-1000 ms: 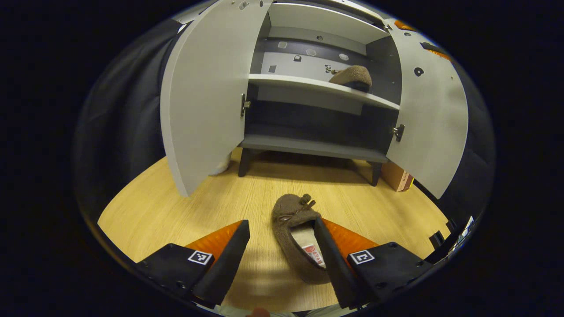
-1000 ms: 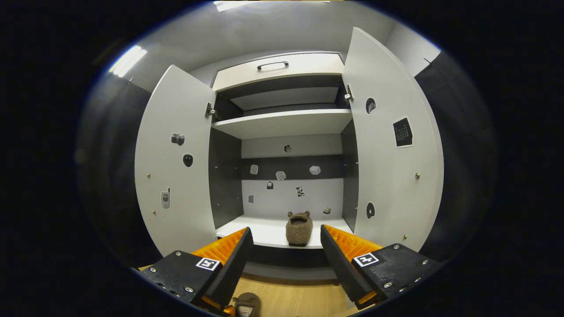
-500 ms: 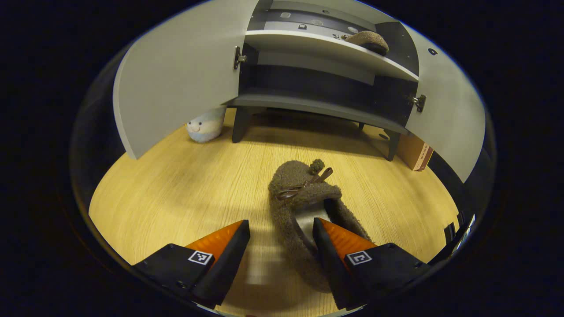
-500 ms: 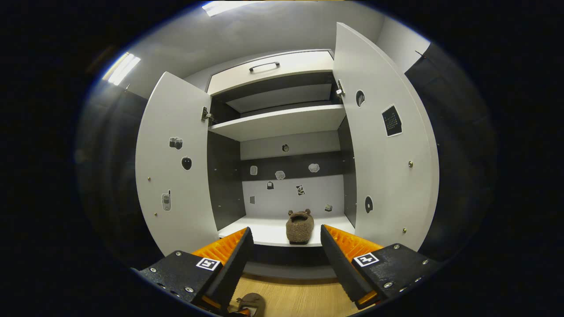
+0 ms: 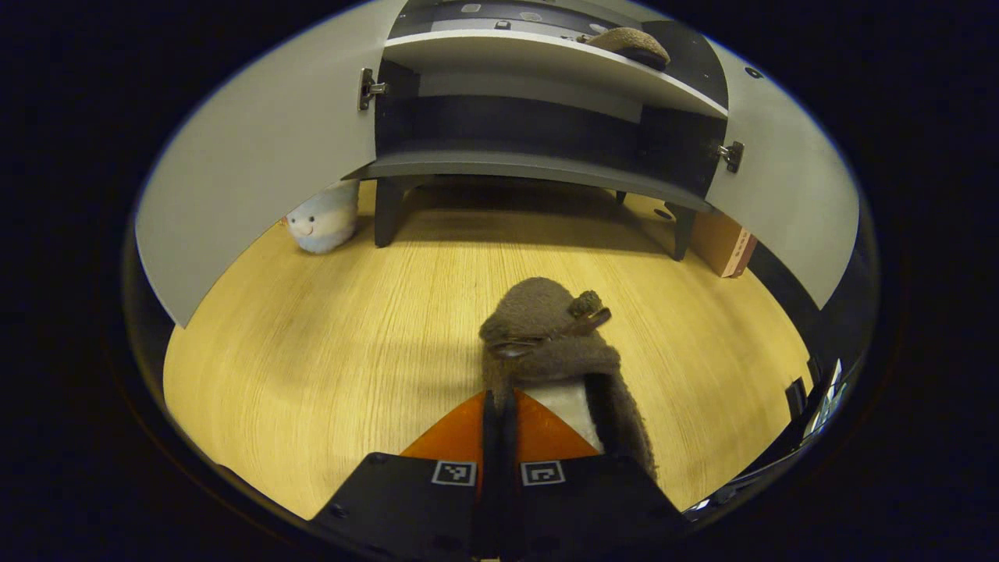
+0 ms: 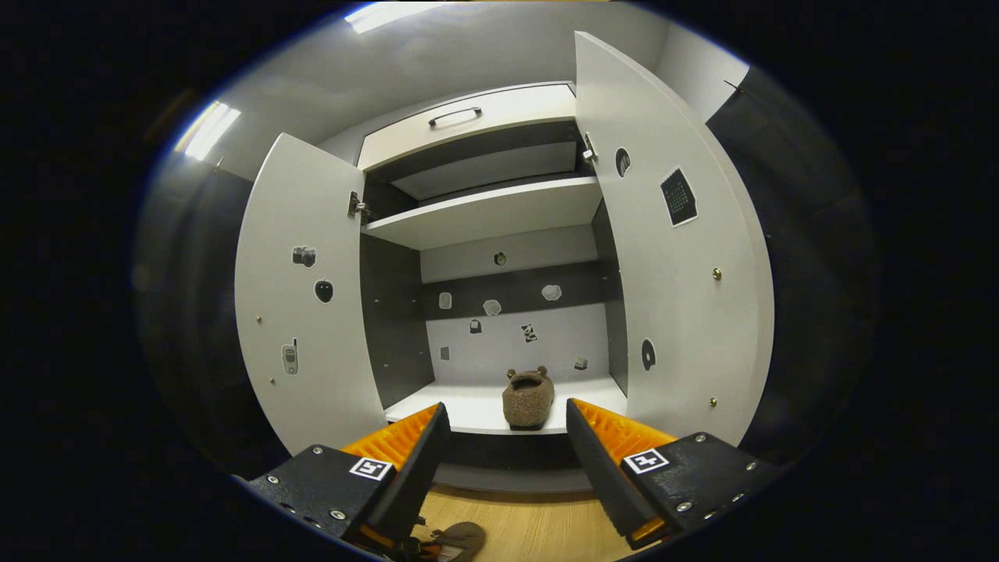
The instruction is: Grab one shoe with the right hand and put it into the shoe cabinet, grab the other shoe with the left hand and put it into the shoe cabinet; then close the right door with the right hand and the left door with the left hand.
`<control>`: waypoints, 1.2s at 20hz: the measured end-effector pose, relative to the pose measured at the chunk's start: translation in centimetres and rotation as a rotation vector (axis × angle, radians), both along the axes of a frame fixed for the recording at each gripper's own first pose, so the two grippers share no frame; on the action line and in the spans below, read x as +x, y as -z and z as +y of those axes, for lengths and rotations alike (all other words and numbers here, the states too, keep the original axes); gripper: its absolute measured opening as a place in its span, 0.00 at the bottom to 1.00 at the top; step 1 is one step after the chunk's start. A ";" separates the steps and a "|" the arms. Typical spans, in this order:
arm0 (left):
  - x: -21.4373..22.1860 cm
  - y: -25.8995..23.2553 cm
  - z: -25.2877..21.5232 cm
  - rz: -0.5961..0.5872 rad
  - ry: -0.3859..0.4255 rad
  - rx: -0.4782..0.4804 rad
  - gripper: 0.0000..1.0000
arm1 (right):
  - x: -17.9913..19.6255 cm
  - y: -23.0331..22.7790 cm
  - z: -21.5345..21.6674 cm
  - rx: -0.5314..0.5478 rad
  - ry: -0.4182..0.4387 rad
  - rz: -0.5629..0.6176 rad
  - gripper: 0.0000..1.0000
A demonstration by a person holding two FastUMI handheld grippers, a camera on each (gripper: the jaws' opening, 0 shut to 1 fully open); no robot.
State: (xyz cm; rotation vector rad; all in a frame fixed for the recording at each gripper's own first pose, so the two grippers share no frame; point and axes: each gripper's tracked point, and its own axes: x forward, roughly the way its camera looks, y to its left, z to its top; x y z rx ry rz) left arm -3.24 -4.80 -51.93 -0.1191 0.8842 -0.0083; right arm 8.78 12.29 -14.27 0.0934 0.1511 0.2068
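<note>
On the wooden floor lies a brown fuzzy shoe (image 5: 546, 328) with a small bow, toe toward the shoe cabinet (image 5: 538, 164). My left gripper (image 5: 499, 410) is shut on the shoe's left rim near the opening. The other brown shoe (image 6: 528, 398) rests on the cabinet's white shelf (image 6: 476, 417), also seen from below as the shelved shoe (image 5: 628, 43). My right gripper (image 6: 507, 425) hangs open in front of that shelf, holding nothing. Both doors stand wide open: the left door (image 6: 304, 312) and the right door (image 6: 679, 297). The floor shoe (image 6: 460, 537) peeks in below the right gripper.
A pale plush toy (image 5: 321, 222) sits on the floor under the left door (image 5: 257, 156). A cardboard box (image 5: 722, 242) stands by the cabinet's right leg. A drawer with a handle (image 6: 455, 117) tops the cabinet. An upper shelf (image 6: 484, 211) is bare.
My left gripper came down over the floor shoe and went from open to shut on its rim. The right gripper stayed open and drifted slightly.
</note>
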 end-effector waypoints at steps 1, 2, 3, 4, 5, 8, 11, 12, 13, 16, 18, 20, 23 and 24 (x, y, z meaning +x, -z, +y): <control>0.7 -1.6 -0.3 -0.019 0.012 0.024 0.07 | 0.0 -0.1 -0.2 0.000 0.003 -0.003 0.91; 0.5 -3.2 -0.6 -0.047 0.019 0.054 0.07 | 0.0 -0.3 -0.4 0.001 0.007 -0.005 0.91; 1.1 -5.2 -0.5 -0.073 0.026 0.072 0.07 | 0.0 -0.5 -0.6 0.002 0.012 -0.010 0.91; 2.1 -7.3 -0.7 -0.096 0.027 0.071 0.07 | -0.1 -0.8 -0.8 0.003 0.018 -0.014 0.91; 2.7 -9.7 -0.9 -0.118 0.026 0.061 0.07 | -0.1 -0.9 -1.0 0.001 0.022 -0.017 0.91; 4.4 -14.5 -0.2 -0.178 0.021 0.046 0.07 | -0.4 -1.6 -1.1 0.005 0.022 -0.018 0.91; 5.9 -17.6 1.0 -0.248 0.014 0.056 0.07 | -0.5 -2.4 -1.2 0.005 0.027 -0.027 0.91; 6.2 -18.8 0.9 -0.266 0.009 0.041 0.06 | -0.7 -2.7 -1.2 0.004 0.030 -0.031 0.91; 6.5 -20.0 0.9 -0.280 0.005 0.019 0.06 | -0.6 -2.9 -1.3 0.003 0.033 -0.035 0.91; 8.2 -24.6 1.6 -0.336 -0.019 -0.019 0.07 | -0.9 -3.6 -1.1 0.009 0.035 -0.040 0.91; 9.4 -27.7 2.2 -0.376 -0.036 -0.026 0.06 | -1.0 -4.0 -0.6 0.016 0.026 -0.040 0.91; 10.9 -30.8 2.5 -0.412 -0.047 -0.039 0.06 | -1.0 -4.4 -0.2 0.024 0.016 -0.039 0.91; 13.6 -34.4 3.4 -0.457 -0.068 -0.035 0.06 | -0.9 -4.9 0.2 0.021 0.012 -0.046 0.91; 14.7 -35.4 3.7 -0.467 -0.075 -0.026 0.06 | -0.7 -5.1 0.2 0.018 0.013 -0.050 0.91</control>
